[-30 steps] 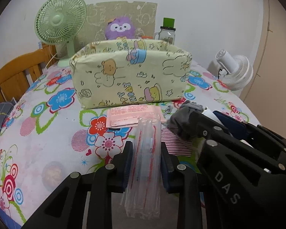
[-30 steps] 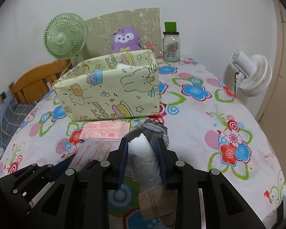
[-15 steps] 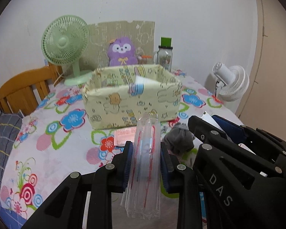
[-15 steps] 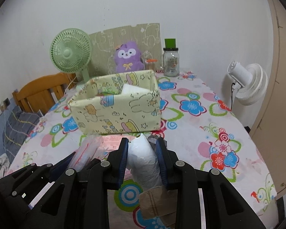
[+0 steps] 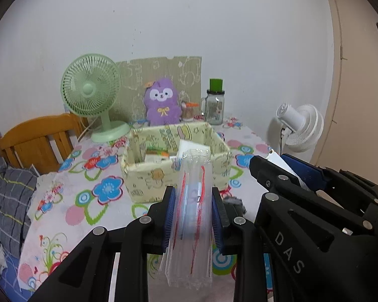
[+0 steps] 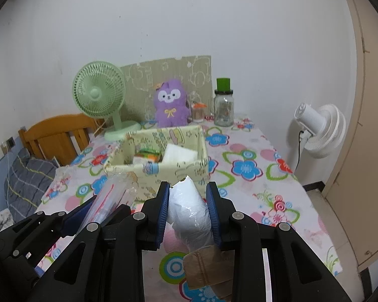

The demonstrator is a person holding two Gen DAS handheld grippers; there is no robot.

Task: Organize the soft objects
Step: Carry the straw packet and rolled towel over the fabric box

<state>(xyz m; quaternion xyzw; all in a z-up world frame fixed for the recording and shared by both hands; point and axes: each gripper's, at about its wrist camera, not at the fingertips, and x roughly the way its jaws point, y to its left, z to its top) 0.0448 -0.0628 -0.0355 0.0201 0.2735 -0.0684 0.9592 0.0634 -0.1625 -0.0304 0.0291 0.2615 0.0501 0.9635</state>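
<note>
A fabric storage box (image 5: 148,176) printed with cartoon animals stands open-topped on the surface (image 6: 252,183), which is covered by a flowered cloth. Inside the box lie a white folded item (image 6: 180,154) against its right side, a green and orange packet (image 6: 148,154) toward the left, and a pale item at the front that is too small to tell. Behind the box, along the wall, stand a glass jar with a green lid (image 6: 223,105), a small clear holder with an orange top (image 6: 198,112), a purple plush toy (image 6: 169,104) and a green desk fan (image 6: 100,93). A white fan (image 6: 320,128) stands off the surface's right edge, and a wooden chair (image 5: 37,141) is at the left.

The left tongs (image 5: 194,210) are clamped on a clear plastic bag with red lines (image 5: 192,214), which sticks up between the blue pads and overlaps the front wall of the box in the left wrist view. The right tongs (image 6: 188,210) are clamped on a white bundle wrapped in clear plastic (image 6: 189,211), with a brown paper piece (image 6: 206,266) hanging at its lower end. Both loads are held above the surface, near the front of the box. A grey soft item (image 5: 235,202) lies on the surface just in front of the box.
</note>
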